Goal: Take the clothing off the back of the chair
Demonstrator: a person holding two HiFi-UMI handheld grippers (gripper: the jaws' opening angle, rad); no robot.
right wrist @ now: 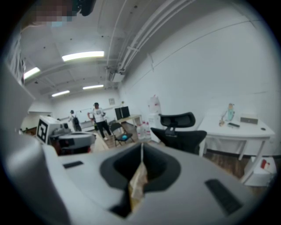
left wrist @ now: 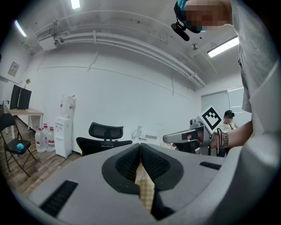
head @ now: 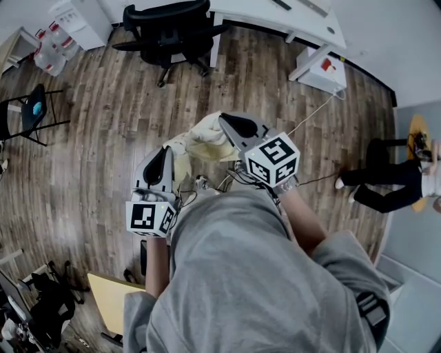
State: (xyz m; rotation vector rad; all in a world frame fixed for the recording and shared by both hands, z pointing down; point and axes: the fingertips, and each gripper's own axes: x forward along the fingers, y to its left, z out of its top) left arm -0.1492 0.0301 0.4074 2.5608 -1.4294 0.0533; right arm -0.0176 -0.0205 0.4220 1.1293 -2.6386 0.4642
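Observation:
A pale yellow checked garment (head: 204, 142) hangs bunched between my two grippers, above the wooden floor. My left gripper (head: 167, 151) is shut on one part of it, and the cloth (left wrist: 145, 188) shows pinched between the dark pads. My right gripper (head: 224, 119) is shut on another part, with cloth (right wrist: 137, 183) trailing from its closed jaws. In the left gripper view the right gripper (left wrist: 192, 136) is close by on the right. The left gripper (right wrist: 66, 139) shows at the left of the right gripper view. A black office chair (head: 172, 31) stands apart, its back bare.
A white desk (head: 289, 15) runs along the far wall beside the office chair. A black folding chair (head: 31, 110) and water bottles (head: 52, 52) are at the left. Another person (head: 386, 183) is at the right. A yellow-topped table (head: 114, 296) is near my left elbow.

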